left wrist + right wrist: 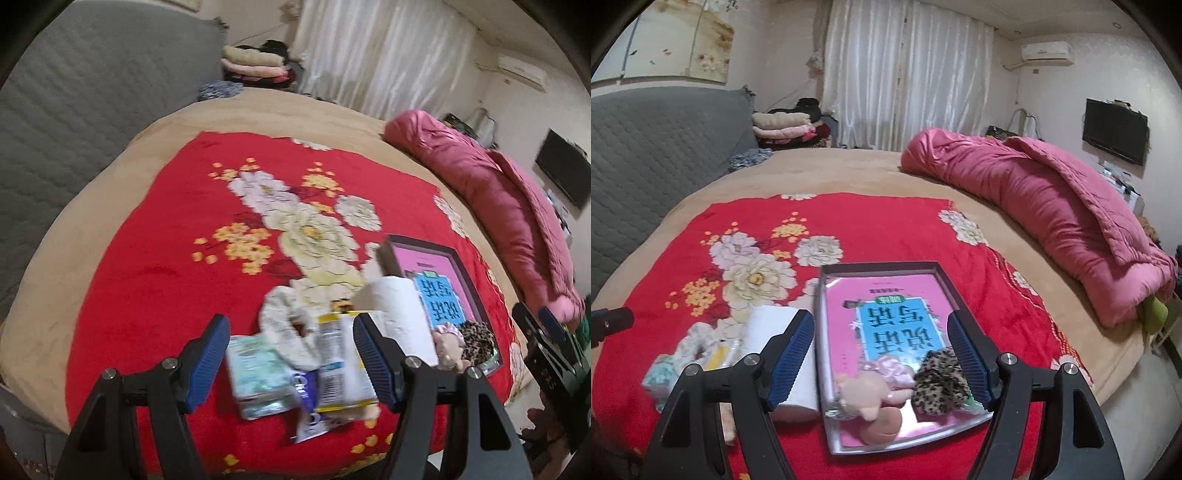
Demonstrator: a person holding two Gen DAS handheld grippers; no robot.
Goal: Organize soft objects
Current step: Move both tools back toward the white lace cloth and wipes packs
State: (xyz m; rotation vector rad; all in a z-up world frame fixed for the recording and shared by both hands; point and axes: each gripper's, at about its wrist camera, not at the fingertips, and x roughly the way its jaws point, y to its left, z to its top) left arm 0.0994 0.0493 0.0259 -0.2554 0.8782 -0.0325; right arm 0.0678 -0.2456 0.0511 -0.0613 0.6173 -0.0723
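Leopard-print scrunchie (940, 382) — fuzzy, ruffled — lies in the shallow rectangular tray (882, 267).

Plush red blanket (886, 229), glossy tray (827, 369), fuzzy leopard scrunchie (940, 384)

On the bed (849, 166) lies a blanket (886, 229), a tray (822, 295) on it holding a book (886, 321), two scrunchies (940, 384) and a plush toy (864, 398); left of the tray lie a paper roll (402, 310) and packets (258, 373); a rolled quilt (1034, 206) lies behind right
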